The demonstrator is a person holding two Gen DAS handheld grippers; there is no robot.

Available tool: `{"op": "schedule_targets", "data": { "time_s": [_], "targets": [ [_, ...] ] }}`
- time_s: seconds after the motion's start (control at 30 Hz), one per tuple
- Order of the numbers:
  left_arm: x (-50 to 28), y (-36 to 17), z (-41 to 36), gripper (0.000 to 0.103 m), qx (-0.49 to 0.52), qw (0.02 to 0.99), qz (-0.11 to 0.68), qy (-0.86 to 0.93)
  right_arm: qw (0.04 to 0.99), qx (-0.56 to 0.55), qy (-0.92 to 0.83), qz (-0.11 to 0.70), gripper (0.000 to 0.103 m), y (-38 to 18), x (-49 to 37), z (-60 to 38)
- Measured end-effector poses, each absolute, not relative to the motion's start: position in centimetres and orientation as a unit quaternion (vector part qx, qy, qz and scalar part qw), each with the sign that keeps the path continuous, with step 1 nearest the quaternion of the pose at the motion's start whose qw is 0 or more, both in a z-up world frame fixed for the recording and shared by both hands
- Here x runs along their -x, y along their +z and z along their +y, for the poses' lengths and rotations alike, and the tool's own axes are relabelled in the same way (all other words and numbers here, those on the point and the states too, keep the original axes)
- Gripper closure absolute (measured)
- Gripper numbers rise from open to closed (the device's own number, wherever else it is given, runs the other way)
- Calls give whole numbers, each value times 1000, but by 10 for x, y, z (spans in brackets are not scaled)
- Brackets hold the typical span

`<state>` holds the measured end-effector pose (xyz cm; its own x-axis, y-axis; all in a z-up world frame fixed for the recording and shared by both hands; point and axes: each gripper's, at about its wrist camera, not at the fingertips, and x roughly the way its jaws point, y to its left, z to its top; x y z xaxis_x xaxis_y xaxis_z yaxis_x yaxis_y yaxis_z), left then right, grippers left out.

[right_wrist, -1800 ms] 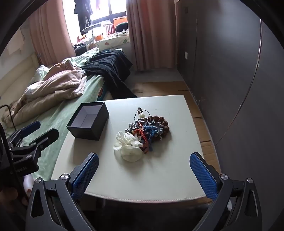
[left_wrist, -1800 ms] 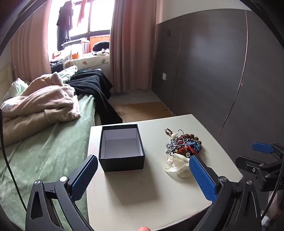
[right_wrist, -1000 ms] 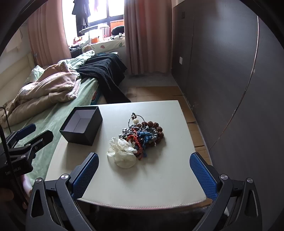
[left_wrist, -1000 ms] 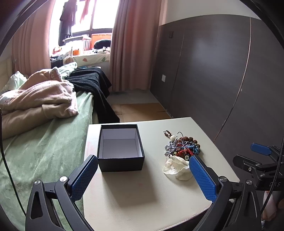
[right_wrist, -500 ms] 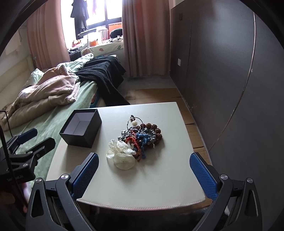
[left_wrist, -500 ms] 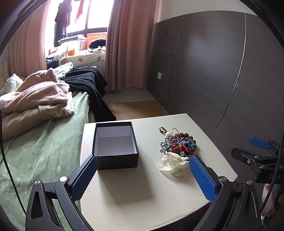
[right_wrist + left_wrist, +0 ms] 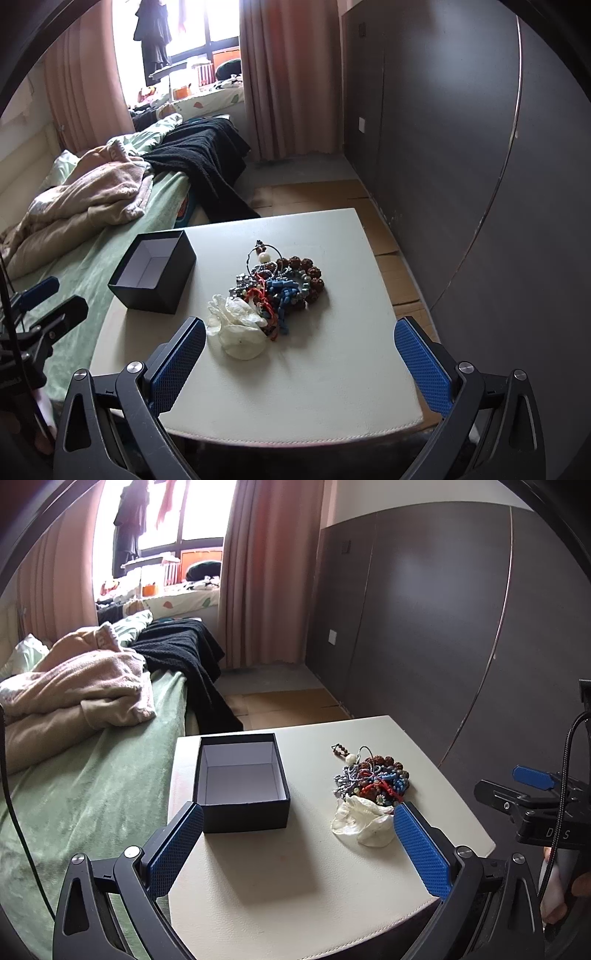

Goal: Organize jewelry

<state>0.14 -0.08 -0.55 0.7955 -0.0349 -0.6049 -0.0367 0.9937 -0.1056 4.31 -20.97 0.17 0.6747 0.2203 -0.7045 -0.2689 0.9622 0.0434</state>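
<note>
An open black box (image 7: 242, 782) with a white inside stands empty on the cream table (image 7: 295, 871); it also shows in the right wrist view (image 7: 153, 277). Right of it lies a tangled heap of bead bracelets and necklaces (image 7: 373, 777), also in the right wrist view (image 7: 282, 286), with a white shell-like piece (image 7: 364, 821) at its near edge, seen too in the right wrist view (image 7: 238, 328). My left gripper (image 7: 299, 853) is open and empty near the table's front edge. My right gripper (image 7: 299, 365) is open and empty, in front of the heap.
A bed with green cover (image 7: 74, 790), pink blanket (image 7: 77, 686) and black garment (image 7: 181, 653) runs along the table's left side. Dark wall panels (image 7: 443, 627) stand to the right. Curtains and a window lie behind. The table's edges drop off at front and right.
Both grippers have shifted slightly over the table; the left view has drifted so the box and heap sit a little lower and left. Nothing was touched or grasped.
</note>
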Motion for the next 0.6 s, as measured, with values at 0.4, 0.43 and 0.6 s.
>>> {"op": "schedule_targets", "data": {
  "time_s": [0.4, 0.43, 0.6],
  "targets": [
    [0, -6, -5, 0, 45, 947, 317, -2, 916, 38, 138, 375, 0, 6, -40, -210],
    [0, -5, -6, 0, 45, 948, 317, -1, 916, 38, 138, 375, 0, 6, -40, -210],
    [-1, -6, -6, 0, 47, 947, 317, 0, 915, 36, 138, 376, 0, 7, -40, -212]
  ]
}}
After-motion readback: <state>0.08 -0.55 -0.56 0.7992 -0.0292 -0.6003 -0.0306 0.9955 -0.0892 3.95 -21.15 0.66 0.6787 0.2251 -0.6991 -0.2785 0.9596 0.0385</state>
